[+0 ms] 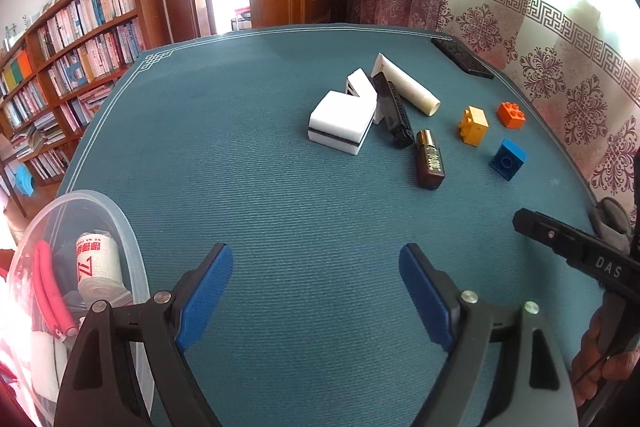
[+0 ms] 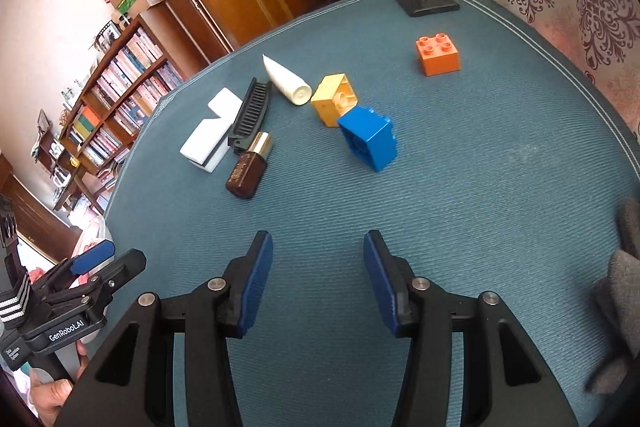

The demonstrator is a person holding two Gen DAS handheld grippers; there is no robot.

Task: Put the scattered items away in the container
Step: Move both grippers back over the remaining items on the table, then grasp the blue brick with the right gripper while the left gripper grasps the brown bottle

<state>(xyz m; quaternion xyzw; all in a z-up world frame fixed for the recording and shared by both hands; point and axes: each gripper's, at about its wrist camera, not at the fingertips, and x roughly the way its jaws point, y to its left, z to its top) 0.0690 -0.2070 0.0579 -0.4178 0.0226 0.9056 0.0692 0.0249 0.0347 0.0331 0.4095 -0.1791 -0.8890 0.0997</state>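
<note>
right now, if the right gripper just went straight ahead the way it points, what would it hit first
Most likely the blue block: it lies closest ahead of the open right gripper, slightly right of centre, with bare table mat between. Depth is unclear, so it could pass above it.

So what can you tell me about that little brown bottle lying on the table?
The brown bottle is small, squarish and dark, glossy like glass or plastic, with pale lettering too blurred to read and a shiny metallic cap. It lies on its side on the teal table mat, cap pointing toward the black comb, which it touches or nearly touches. Neither gripper is near it.
</note>
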